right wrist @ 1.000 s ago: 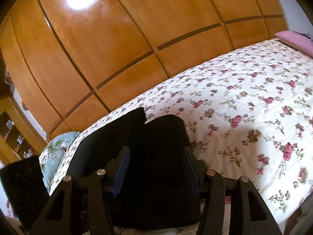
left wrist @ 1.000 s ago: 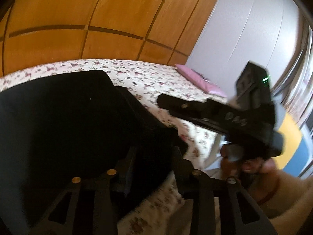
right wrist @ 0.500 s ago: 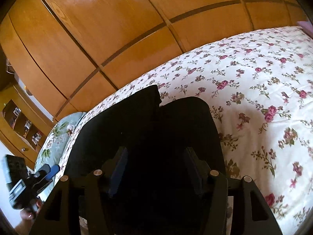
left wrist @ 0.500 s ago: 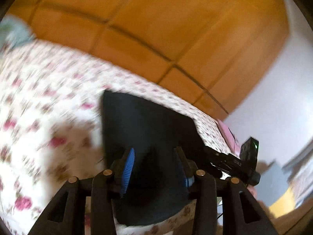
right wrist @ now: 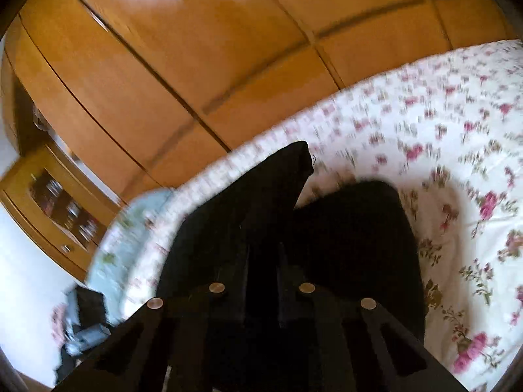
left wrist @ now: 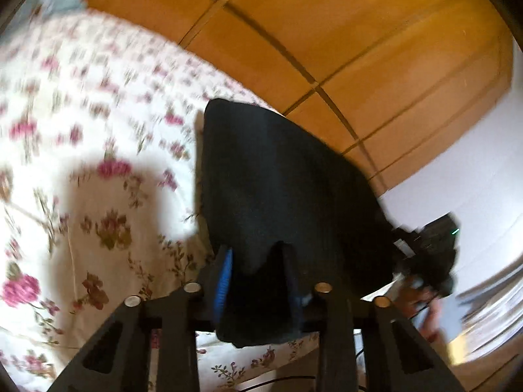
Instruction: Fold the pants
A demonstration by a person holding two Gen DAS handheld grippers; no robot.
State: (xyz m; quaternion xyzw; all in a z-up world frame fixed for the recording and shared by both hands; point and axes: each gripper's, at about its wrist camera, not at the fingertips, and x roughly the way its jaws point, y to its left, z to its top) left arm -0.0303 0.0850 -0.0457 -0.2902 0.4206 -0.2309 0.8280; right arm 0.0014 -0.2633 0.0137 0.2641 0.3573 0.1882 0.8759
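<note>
The black pants (left wrist: 281,189) lie on the flowered bedspread (left wrist: 98,163) near the bed's front edge. My left gripper (left wrist: 258,261) has its fingers on either side of a bunched edge of the cloth, with a blue pad (left wrist: 224,281) showing; it appears shut on the fabric. In the right wrist view the pants (right wrist: 343,228) spread in front of my right gripper (right wrist: 261,261), whose fingers stand close together on the dark cloth. The right gripper also shows at the right in the left wrist view (left wrist: 425,251).
A wooden wardrobe wall (right wrist: 228,49) runs behind the bed. A light blue pillow (right wrist: 130,238) lies at the bed's left end, with a wooden shelf unit (right wrist: 55,209) beyond. A white wall (left wrist: 474,163) is at the right.
Both grippers have swung and the views are blurred by motion. The right gripper's fingers have closed in on the pants. The pants have been pulled and reshaped on the bed.
</note>
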